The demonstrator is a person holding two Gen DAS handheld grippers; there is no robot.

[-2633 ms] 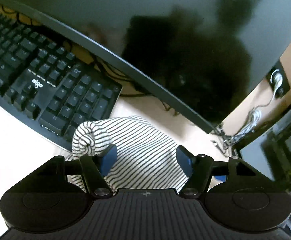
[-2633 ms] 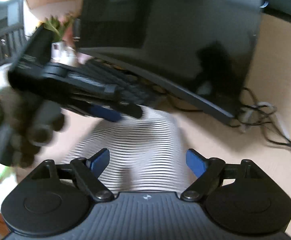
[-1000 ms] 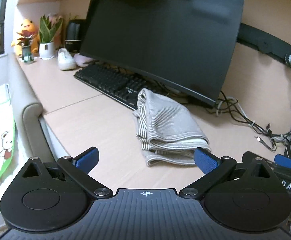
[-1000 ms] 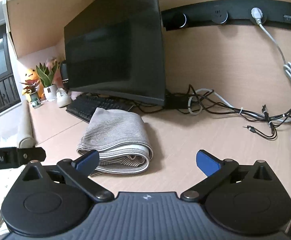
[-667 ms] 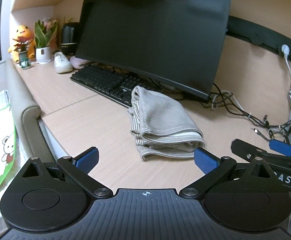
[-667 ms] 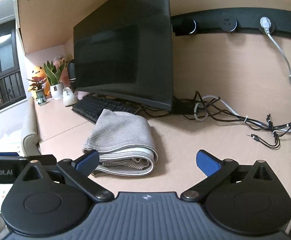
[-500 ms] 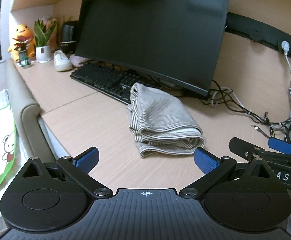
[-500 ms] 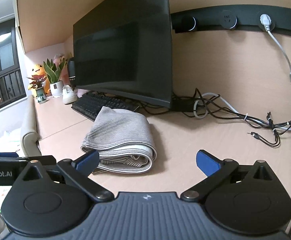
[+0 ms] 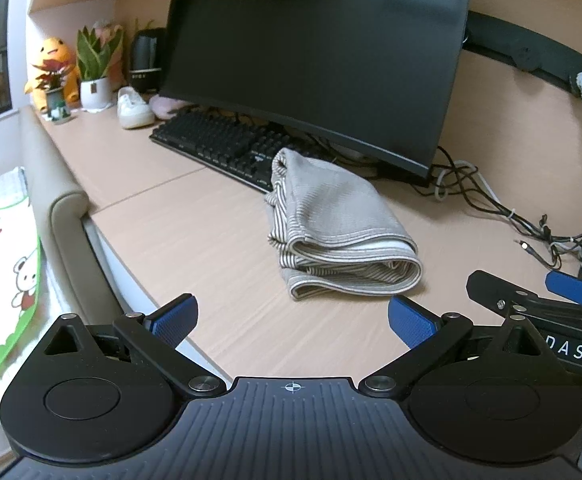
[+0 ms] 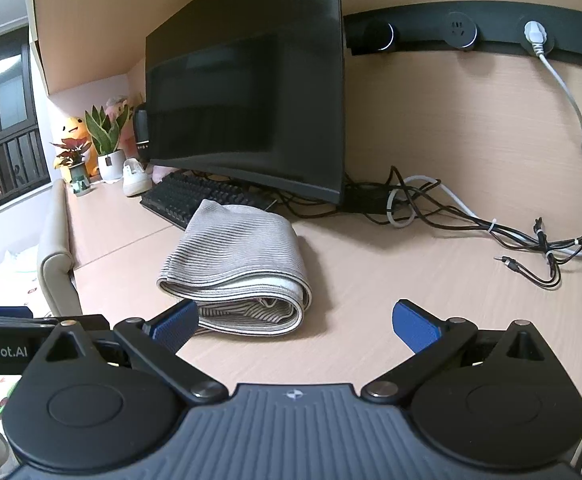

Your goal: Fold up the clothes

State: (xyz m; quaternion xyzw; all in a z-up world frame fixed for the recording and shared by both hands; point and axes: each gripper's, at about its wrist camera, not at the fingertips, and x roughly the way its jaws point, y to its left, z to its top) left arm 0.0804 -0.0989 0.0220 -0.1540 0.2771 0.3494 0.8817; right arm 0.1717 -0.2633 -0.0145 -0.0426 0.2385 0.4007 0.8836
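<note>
- The striped garment [image 9: 339, 224] is lying folded on the desk [image 9: 195, 216], its far end touching the black keyboard [image 9: 215, 144] in front of the dark monitor [image 9: 315, 52].
- The left gripper [image 9: 291, 320] is hovering near the desk's front edge — blue fingers spread wide, gripping nothing.
- The right gripper [image 10: 295, 320] is sitting just short of the garment's rolled near edge — fingers likewise wide apart and empty.
</note>
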